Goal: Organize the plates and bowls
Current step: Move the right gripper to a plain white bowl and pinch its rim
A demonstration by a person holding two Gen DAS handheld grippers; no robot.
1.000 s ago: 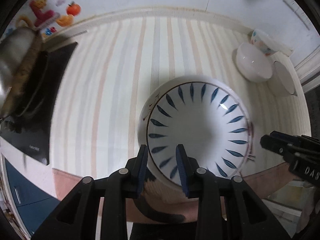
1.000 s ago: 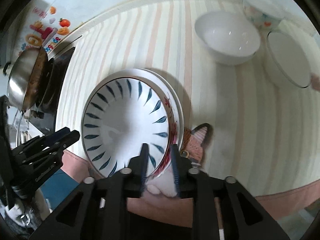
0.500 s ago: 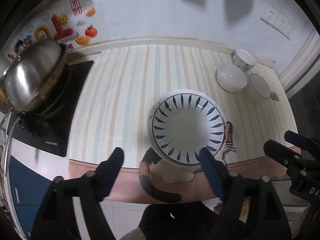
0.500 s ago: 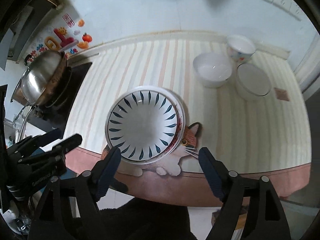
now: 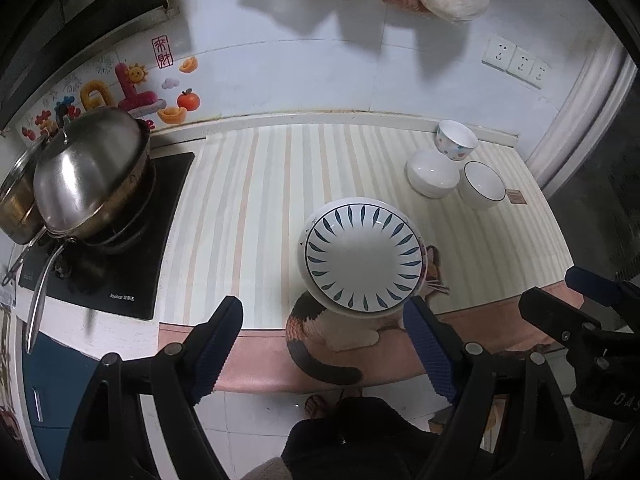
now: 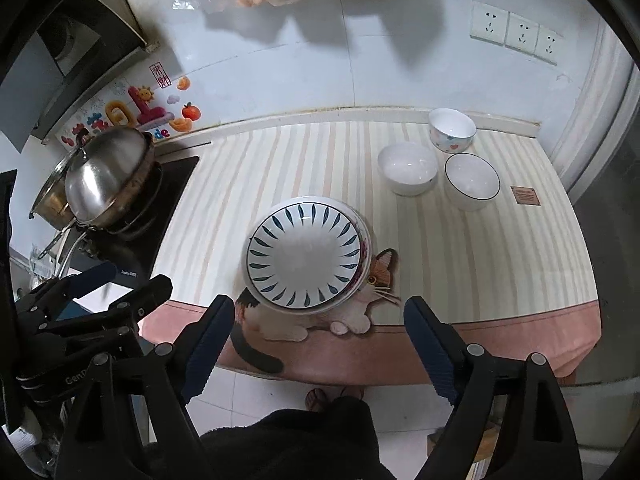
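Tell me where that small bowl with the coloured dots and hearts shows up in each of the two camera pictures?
Left wrist view: the patterned bowl stands upper right, at the back of the counter near the wall, behind two white bowls.
Right wrist view: the patterned bowl sits upper right of centre, again by the wall.
Shared landmark: the blue-leaf plate near the counter's front edge, nearer the camera and left of the bowl.

I see glossy glazed plate (image 5: 363,255) ahead, shiny metal lid (image 5: 86,172) far left, ribbed pads (image 6: 430,354) matt.
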